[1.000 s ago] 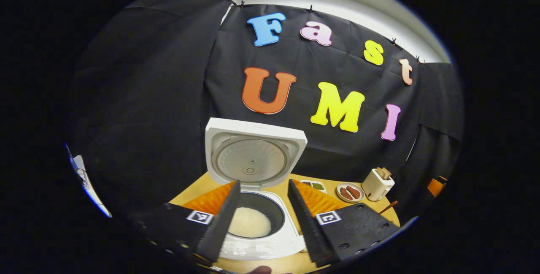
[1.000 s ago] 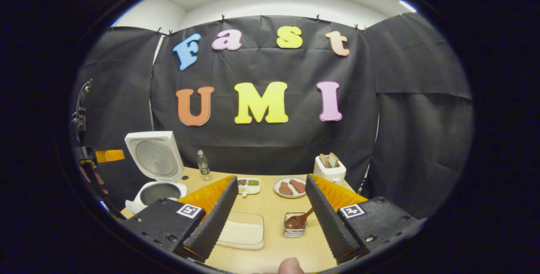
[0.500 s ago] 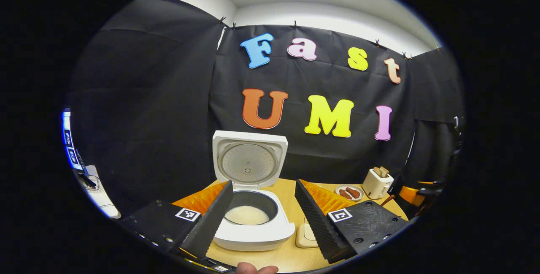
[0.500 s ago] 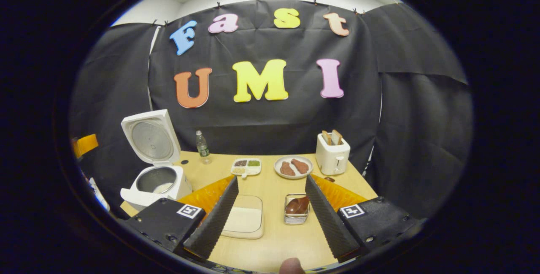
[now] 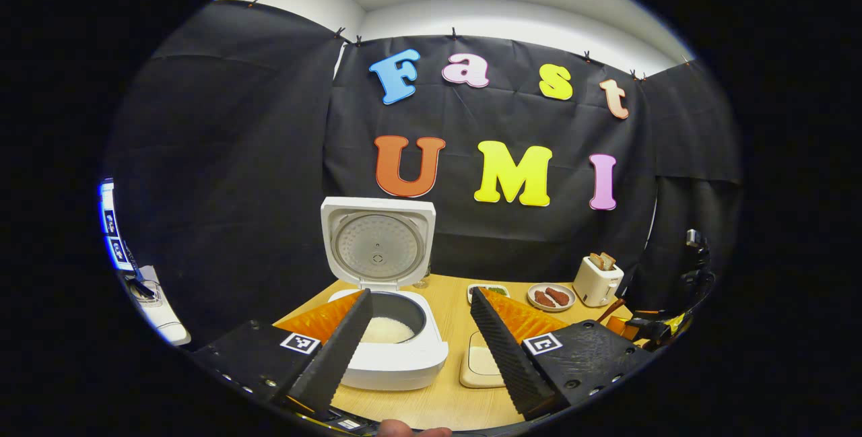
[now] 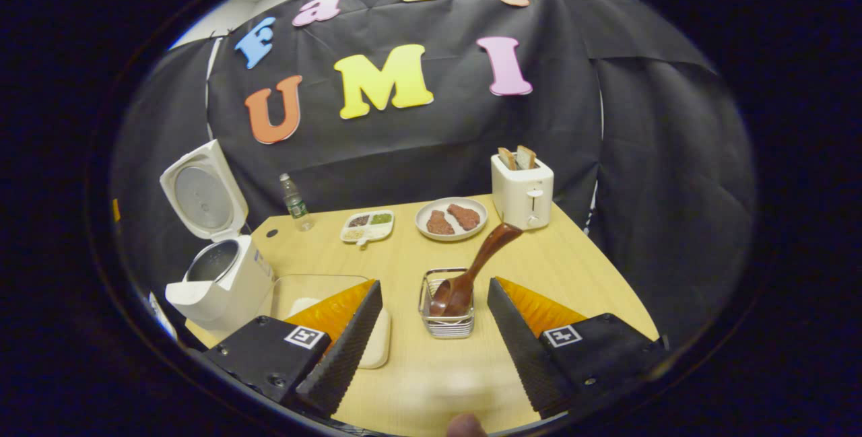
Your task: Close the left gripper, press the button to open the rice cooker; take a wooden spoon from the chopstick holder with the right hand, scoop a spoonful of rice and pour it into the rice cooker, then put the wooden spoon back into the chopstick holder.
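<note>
Wood table (image 6: 539, 269), rice cooker (image 6: 225, 282), chopstick holder (image 6: 446, 309), toaster (image 6: 522, 191), plate (image 6: 451, 219)

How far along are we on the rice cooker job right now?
Done: the rice cooker stands with its lid up, and white rice shows in its pot. In hand: nothing yet; the right gripper is open, facing the chopstick holder, where the wooden spoon sits leaning. The left gripper is open, short of the cooker. Left: grasp the spoon, scoop from the rice tray, pour, return the spoon.
</note>
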`<state>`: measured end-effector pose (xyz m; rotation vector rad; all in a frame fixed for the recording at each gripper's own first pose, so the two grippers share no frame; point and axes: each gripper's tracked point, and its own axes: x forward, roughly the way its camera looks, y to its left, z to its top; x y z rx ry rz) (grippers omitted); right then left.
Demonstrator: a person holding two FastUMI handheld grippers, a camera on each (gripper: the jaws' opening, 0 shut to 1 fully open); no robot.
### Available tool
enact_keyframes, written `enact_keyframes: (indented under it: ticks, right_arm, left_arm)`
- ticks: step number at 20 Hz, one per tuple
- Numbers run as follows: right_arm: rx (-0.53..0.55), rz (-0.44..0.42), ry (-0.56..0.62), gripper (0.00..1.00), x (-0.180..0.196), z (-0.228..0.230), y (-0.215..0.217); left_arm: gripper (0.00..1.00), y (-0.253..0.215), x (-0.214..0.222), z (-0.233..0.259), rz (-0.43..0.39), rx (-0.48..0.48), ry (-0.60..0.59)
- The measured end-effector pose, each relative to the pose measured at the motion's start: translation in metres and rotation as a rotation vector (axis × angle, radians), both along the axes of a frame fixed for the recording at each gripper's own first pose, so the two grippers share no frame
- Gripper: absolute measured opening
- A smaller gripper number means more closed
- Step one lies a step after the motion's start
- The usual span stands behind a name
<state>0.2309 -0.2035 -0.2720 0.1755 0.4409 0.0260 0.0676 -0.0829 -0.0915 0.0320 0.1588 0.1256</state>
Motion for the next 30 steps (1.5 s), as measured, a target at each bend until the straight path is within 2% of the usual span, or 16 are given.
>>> enact_keyframes:
  ticks: [5, 6, 9, 11, 12, 13, 14, 15, 16, 17, 19, 20, 26, 29, 30]
  right_arm:
    - [0.034, -0.089, 0.012, 0.96, 0.051, -0.035, -0.031]
    - [0.041, -0.091, 0.023, 0.88, 0.058, -0.043, -0.032]
    - [0.054, -0.092, 0.036, 0.88, 0.083, -0.058, -0.036]
    - [0.065, -0.074, 0.047, 0.77, 0.098, -0.066, -0.033]
    - [0.066, -0.068, 0.053, 0.79, 0.104, -0.070, -0.032]
    - [0.079, -0.059, 0.057, 0.71, 0.110, -0.073, -0.031]
    - [0.092, -0.051, 0.060, 0.72, 0.115, -0.076, -0.030]
    - [0.104, -0.040, 0.058, 0.62, 0.119, -0.077, -0.028]
    - [0.102, -0.035, 0.054, 0.60, 0.122, -0.077, -0.028]
    - [0.094, -0.035, 0.054, 0.49, 0.122, -0.078, -0.030]
    - [0.099, -0.034, 0.058, 0.41, 0.124, -0.078, -0.029]
    - [0.108, -0.034, 0.061, 0.32, 0.124, -0.077, -0.028]
    - [0.118, -0.035, 0.068, 0.19, 0.109, -0.061, -0.015]
    - [0.113, -0.055, 0.032, 0.14, 0.105, -0.032, -0.015]
    - [0.106, -0.058, 0.010, 0.16, 0.104, -0.019, -0.015]
  left_arm:
    - [0.94, 0.011, -0.001, 0.000, 0.041, 0.019, 0.029]
    - [0.94, 0.012, 0.000, -0.002, 0.045, 0.021, 0.038]
    - [0.94, 0.020, -0.003, -0.001, 0.074, 0.038, 0.045]
    - [0.94, 0.027, -0.005, -0.006, 0.093, 0.057, 0.057]
    - [0.94, 0.029, -0.008, -0.010, 0.100, 0.066, 0.072]
    - [0.94, 0.030, -0.010, -0.012, 0.103, 0.072, 0.084]
    - [0.94, 0.031, -0.010, -0.012, 0.104, 0.076, 0.086]
    - [0.94, 0.032, -0.010, -0.010, 0.106, 0.078, 0.080]
    - [0.95, 0.034, -0.009, -0.010, 0.110, 0.075, 0.078]
    - [0.95, 0.036, -0.011, -0.011, 0.115, 0.073, 0.080]
    - [0.95, 0.037, -0.014, -0.014, 0.116, 0.071, 0.094]
    - [0.95, 0.037, -0.015, -0.015, 0.115, 0.068, 0.097]
    - [0.95, 0.039, -0.017, -0.016, 0.100, 0.039, 0.091]
    - [0.95, 0.038, -0.022, -0.015, 0.069, 0.026, 0.089]
    - [0.95, 0.038, -0.024, -0.012, 0.058, 0.028, 0.081]
